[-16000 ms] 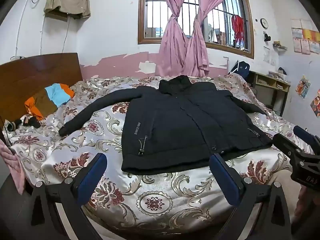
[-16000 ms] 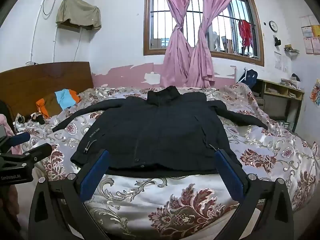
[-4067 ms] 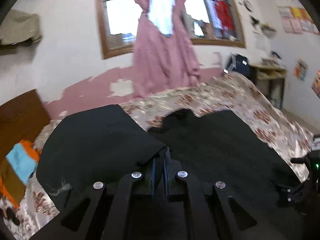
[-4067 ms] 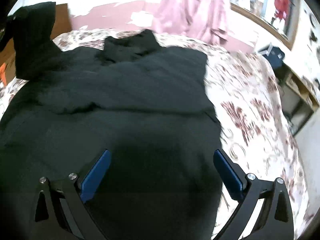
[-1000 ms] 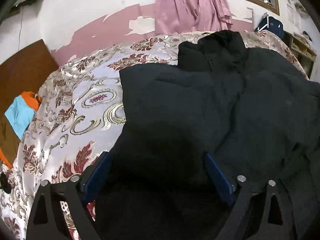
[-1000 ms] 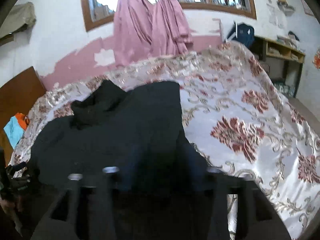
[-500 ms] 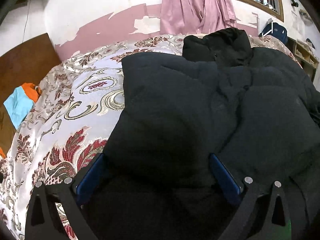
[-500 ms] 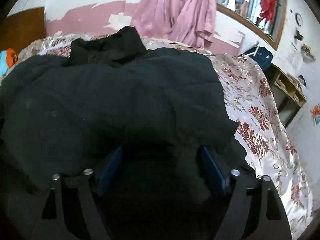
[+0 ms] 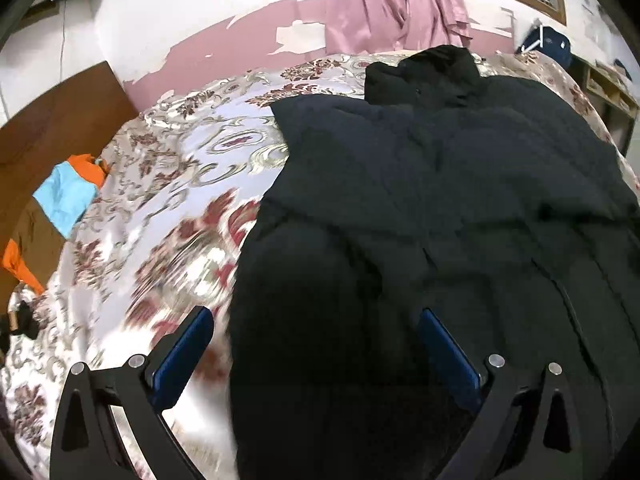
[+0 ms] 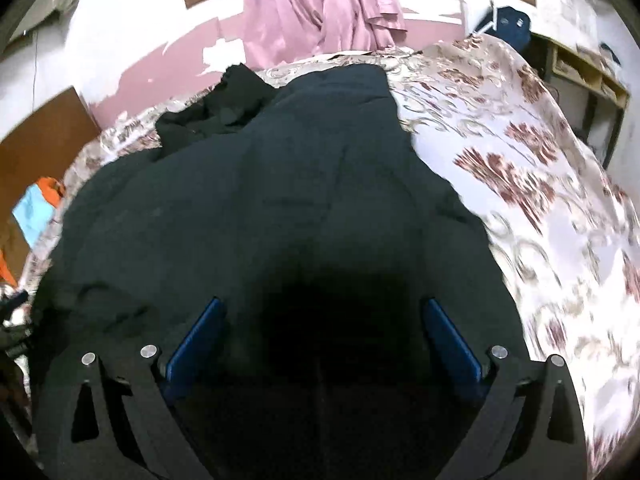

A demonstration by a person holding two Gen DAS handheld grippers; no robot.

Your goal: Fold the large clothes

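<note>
The left hand-held gripper (image 9: 314, 354) hangs with its jaws spread wide and nothing between them, low over the near left edge of the black jacket (image 9: 420, 216), and the right hand-held gripper (image 10: 322, 346) is just as wide apart and empty above the jacket's lower middle. The jacket lies on the bed (image 9: 168, 200) with its collar (image 9: 424, 72) toward the pink curtain (image 9: 392, 0). Both sleeves look already tucked in, so I'd say the hem-to-collar fold remains.

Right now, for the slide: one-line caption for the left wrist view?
Open left gripper poised over the left edge of a black jacket lying on a floral bedspread.
</note>
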